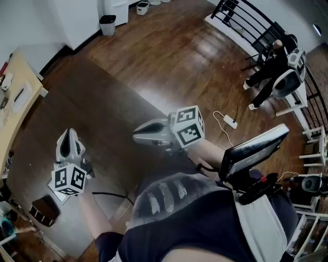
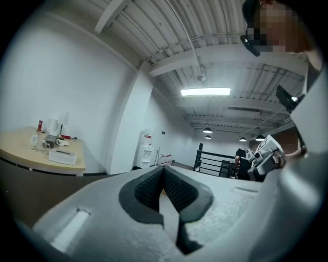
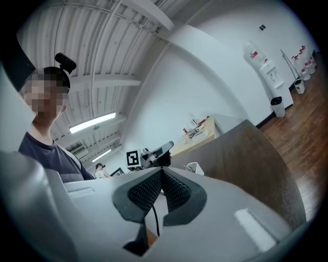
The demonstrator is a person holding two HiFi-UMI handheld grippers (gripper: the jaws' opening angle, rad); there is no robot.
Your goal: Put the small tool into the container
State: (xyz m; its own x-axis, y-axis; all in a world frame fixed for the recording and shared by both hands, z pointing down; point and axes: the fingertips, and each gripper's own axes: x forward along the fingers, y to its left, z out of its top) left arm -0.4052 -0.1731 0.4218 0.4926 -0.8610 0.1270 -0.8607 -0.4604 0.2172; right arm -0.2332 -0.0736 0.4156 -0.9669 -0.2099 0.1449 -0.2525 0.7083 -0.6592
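Note:
No small tool shows clearly in any view. A dark round container [image 1: 43, 211] sits low at the left, by the edge of the dark brown table [image 1: 102, 117]. My left gripper [image 1: 68, 139] is held over that table, its jaws shut with nothing between them [image 2: 164, 170]. My right gripper [image 1: 137, 134] hovers near the middle, pointing left, also shut and empty [image 3: 161, 172]. Both gripper views look upward at the ceiling and walls. A small white cup [image 3: 192, 167] stands on the dark table in the right gripper view.
A beige desk [image 1: 20, 92] with small items runs along the left wall. A black bin [image 1: 107, 24] stands at the back. A seated person [image 1: 271, 64] is at the far right by a black railing [image 1: 241, 15]. A power strip [image 1: 230, 122] lies on the wood floor.

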